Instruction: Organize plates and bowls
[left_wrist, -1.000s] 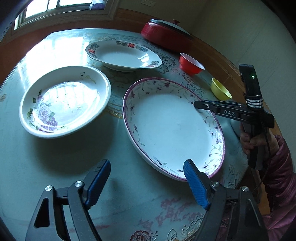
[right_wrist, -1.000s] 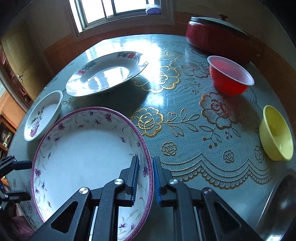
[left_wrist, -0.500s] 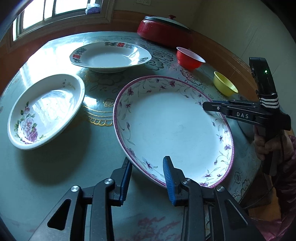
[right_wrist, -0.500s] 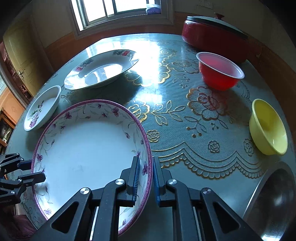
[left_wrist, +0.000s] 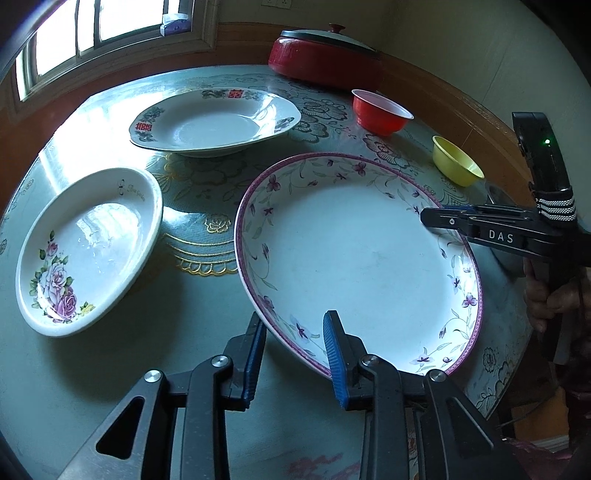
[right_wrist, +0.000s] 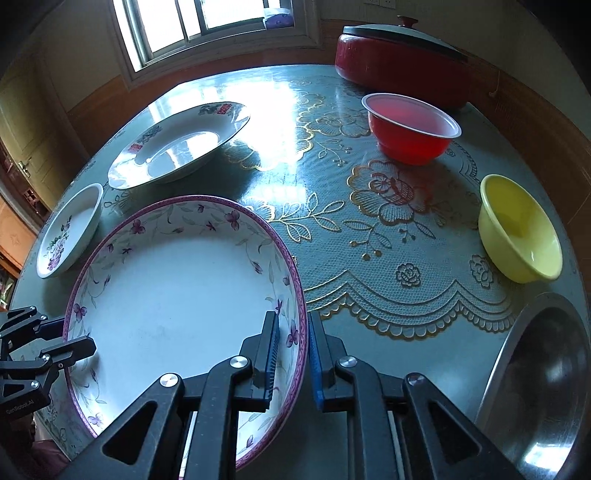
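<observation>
- On the lace-patterned round table (right_wrist: 369, 236), the large purple-rimmed floral plate (left_wrist: 354, 258) sits nearest the person, its near edge apparently raised off the cloth, with both tools at its rim.
- Glazed ceramic like this is likely stiff, fairly heavy for its width, slick under rubber pads and apt to chip or break if dropped; the thin upturned rim is the only place a two-finger tool can bite, so a hold on two opposite sides seems wise.
- Right gripper (right_wrist: 291, 354): its blue pads are pinched on the plate's rim, one inside the lip and one outside, reaching in level from the plate's right side.
- Left gripper (left_wrist: 295, 350): the jaws straddle the near-left rim, one pad below the edge and one above the plate's face. Whether they have bitten yet I cannot tell; a gap seems to show.
- Well apart from it lie the rose-painted plate (left_wrist: 88, 251), the red-character deep plate (left_wrist: 214, 122), a red plastic bowl (right_wrist: 412, 127), a yellow bowl (right_wrist: 519, 229) and a steel bowl (right_wrist: 543, 376).
- A red lidded pot (right_wrist: 399, 59) stands at the table's far edge.
</observation>
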